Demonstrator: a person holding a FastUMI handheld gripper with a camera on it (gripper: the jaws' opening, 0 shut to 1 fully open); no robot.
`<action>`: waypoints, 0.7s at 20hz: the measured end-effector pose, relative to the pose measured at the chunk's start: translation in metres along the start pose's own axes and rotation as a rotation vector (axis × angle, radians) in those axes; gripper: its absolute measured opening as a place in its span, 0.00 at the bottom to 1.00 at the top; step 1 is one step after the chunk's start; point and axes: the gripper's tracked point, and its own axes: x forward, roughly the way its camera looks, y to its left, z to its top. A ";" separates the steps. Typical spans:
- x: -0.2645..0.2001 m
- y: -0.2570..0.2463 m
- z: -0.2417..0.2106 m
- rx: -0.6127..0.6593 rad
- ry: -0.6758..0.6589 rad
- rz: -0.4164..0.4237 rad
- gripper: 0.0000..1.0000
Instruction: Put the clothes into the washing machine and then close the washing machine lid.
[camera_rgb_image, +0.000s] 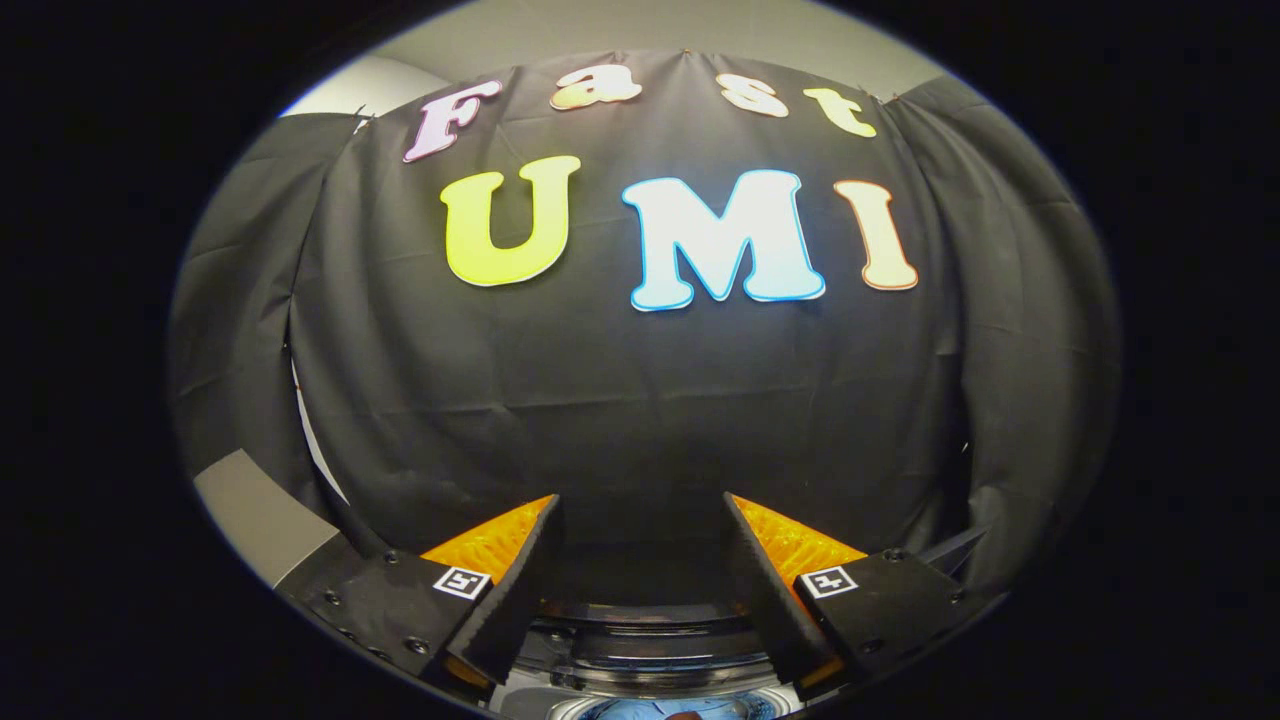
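Observation:
My gripper (640, 515) is open, its two fingers spread wide with nothing between them, pointing at the booth's black cloth wall. Below and between the fingers I see the top of the washing machine (650, 650), with a dark curved rim and glossy panel. Lower still, a patch of light blue cloth (660, 708) lies inside the machine's opening; little of it shows. The lid itself cannot be made out.
The black cloth wall (640, 400) hangs close behind the machine. A grey surface (255, 515) slants beside the left finger, next to a gap in the cloth.

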 end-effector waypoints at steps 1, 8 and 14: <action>0.000 -0.001 -0.006 0.017 0.009 -0.003 0.97; -0.011 -0.006 -0.014 -0.042 -0.023 -0.009 0.96; -0.034 -0.005 -0.017 -0.042 -0.067 -0.006 0.96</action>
